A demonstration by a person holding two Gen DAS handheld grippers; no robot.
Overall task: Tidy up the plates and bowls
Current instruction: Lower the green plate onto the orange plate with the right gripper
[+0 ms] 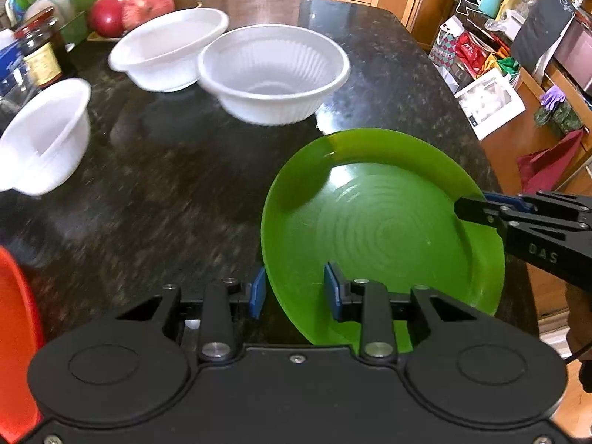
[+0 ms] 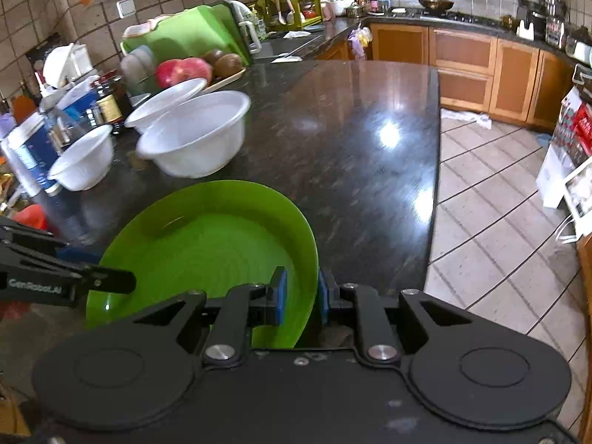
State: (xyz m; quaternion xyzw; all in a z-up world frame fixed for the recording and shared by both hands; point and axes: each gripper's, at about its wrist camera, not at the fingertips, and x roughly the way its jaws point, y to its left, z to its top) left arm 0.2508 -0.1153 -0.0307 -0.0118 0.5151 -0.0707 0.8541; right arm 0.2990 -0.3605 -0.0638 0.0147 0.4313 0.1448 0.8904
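Left gripper [image 1: 295,292]: its 2 blue pads straddle the near-left rim of the green plate [image 1: 381,222], one pad outside the rim, one over the plate's floor. A gap shows between the pads and the rim, so the jaws read as released, not yet clamped. Right gripper [image 2: 299,293]: its 2 pads flank the plate's right rim closely; they appear to be grasping the rim, though true contact on the outer pad is hard to confirm.

Pose. Both tools point forward and slightly downward across the dark stone counter [image 1: 177,185]. In the left wrist view the right gripper enters from the right edge, reaching level over the plate's far-right rim; in the right wrist view the left tool lies along the plate's left side. The plate sits tilted, its right edge raised, near the counter's near-right corner.

Risks, as judged from this arrangement:
1. Held by 1 rim only, the smooth, shallow plate may pivot or slide out of the pads if lifted quickly.
2. The plate lies close to the counter edge, with tiled floor beyond; a slip to the right could send it off.
3. If the left jaws close while the plate is tilted, the pads may catch the rim unevenly and twist it against the right grip.
4. 3 white bowls [image 1: 273,74] stand beyond, 2 of them touching or nearly so; a forward sweep of the plate could knock them toward the jars and fruit behind.

An orange plate [image 1: 14,333] shows at the left edge, a likely stacking partner.
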